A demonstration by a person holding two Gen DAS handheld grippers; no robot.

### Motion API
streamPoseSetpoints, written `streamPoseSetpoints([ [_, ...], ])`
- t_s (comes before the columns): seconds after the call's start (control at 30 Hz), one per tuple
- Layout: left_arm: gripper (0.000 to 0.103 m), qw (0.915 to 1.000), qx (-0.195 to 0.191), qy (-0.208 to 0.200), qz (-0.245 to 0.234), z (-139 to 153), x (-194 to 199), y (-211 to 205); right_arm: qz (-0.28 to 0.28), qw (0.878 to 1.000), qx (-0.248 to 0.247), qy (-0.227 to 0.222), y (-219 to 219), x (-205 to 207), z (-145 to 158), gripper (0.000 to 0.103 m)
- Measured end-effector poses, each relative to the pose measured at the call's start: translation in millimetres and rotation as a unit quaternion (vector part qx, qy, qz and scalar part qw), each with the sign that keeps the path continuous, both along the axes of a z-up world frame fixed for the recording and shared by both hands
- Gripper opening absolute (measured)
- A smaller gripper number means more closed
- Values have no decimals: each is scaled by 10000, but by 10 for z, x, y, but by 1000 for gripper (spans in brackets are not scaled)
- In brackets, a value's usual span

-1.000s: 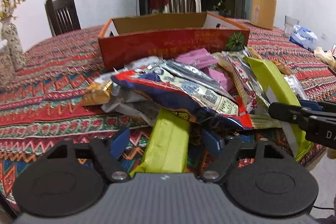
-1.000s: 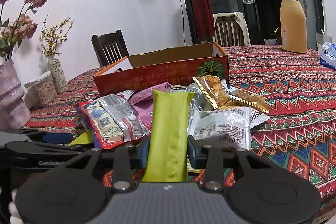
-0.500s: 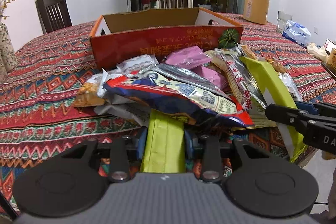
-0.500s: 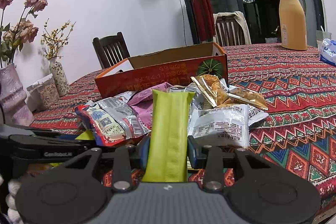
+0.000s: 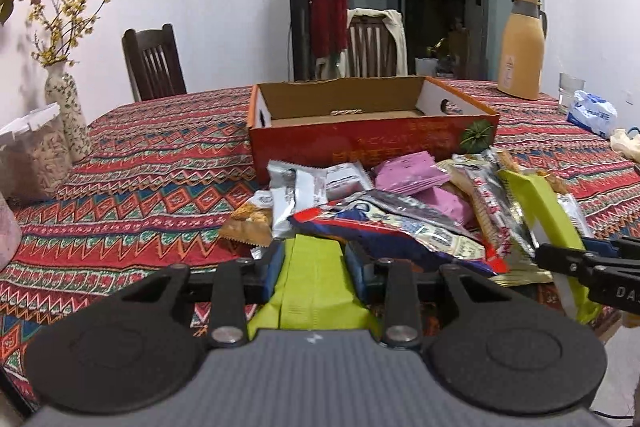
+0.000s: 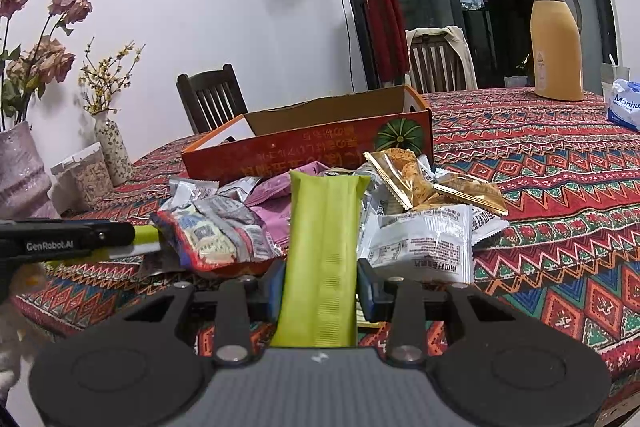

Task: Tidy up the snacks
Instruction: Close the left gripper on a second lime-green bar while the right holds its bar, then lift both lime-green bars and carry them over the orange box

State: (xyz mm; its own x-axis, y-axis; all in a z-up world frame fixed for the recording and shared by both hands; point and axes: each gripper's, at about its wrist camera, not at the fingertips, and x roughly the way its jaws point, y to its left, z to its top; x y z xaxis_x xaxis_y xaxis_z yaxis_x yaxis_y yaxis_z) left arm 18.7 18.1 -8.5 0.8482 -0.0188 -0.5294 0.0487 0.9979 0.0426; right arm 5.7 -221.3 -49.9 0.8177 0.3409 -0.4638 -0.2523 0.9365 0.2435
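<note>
Trouble could come when I lift: my left tool [image 5: 314, 261] grips a long green snack packet [image 5: 314, 279] tucked under the blue and red crinkly bag [image 5: 384, 231], so the pile may spill off the table [image 5: 140, 187]. My right tool [image 6: 320, 285] squeezes another long green snack packet [image 6: 324, 247].

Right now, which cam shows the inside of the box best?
Left wrist: it looks down into the box, showing floor and inner walls. Right wrist sees it lower, mostly the red front; the interior is largely hidden.

lime-green packets [image 6: 322, 251], orange-red box [image 5: 372, 143], red zigzag-patterned tablecloth [image 5: 152, 183].
</note>
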Motion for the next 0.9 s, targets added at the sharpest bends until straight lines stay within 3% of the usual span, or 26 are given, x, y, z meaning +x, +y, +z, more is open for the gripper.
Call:
streamPoseSetpoints([
  [0.2, 35, 9988, -33, 479, 33, -239, 71, 47, -8, 10000, -6, 33, 2, -3, -16, 36],
  [0.43, 43, 9979, -14, 645, 42, -352, 167, 39, 4, 10000, -18, 57, 18, 10, -37, 36],
  [0.6, 36, 9983, 18, 586, -17, -372, 165, 7, 6, 10000, -21, 67, 18, 21, -46, 36],
  [0.9, 36, 9997, -126, 112, 177, -128, -63, 168, -10, 10000, -33, 42, 9, 42, -47, 36],
])
